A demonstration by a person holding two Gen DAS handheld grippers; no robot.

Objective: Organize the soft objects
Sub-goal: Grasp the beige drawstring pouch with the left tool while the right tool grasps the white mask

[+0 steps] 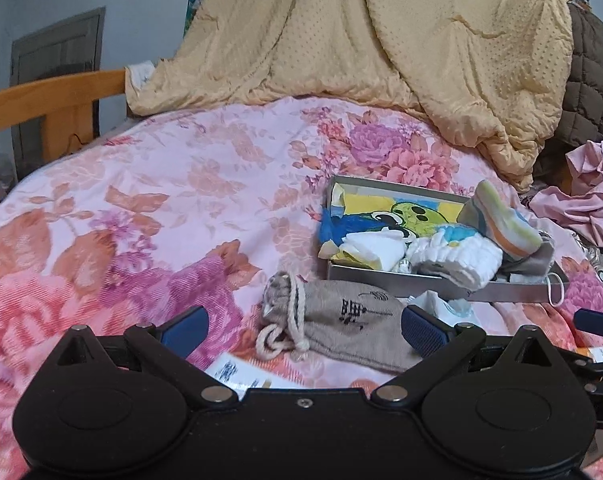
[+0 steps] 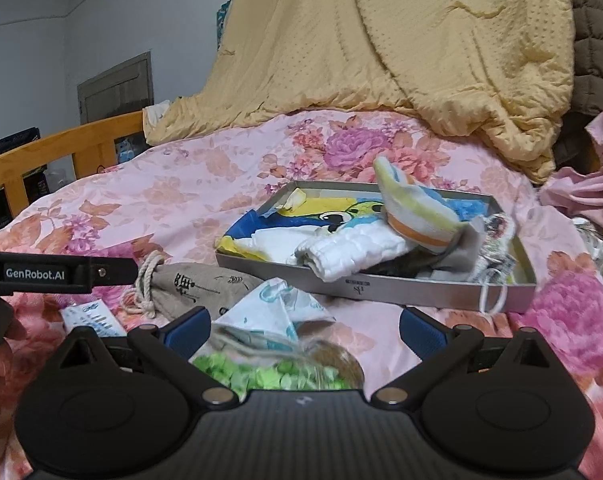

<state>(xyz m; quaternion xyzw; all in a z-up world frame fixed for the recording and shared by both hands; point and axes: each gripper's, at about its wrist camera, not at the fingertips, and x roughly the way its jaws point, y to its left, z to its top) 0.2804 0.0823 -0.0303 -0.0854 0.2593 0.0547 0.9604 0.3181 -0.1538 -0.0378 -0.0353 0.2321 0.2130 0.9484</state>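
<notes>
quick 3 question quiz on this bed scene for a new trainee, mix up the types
1. True or false: the left gripper is shut on the drawstring pouch.
2. Where does the striped sock lie? A) in the grey tray B) on the yellow quilt C) on the wooden bed rail
3. Fill in: the right gripper hangs open over a light printed cloth and a patch of ____ pieces.

Key: 1 false, it is open; 2 A; 3 green.
</notes>
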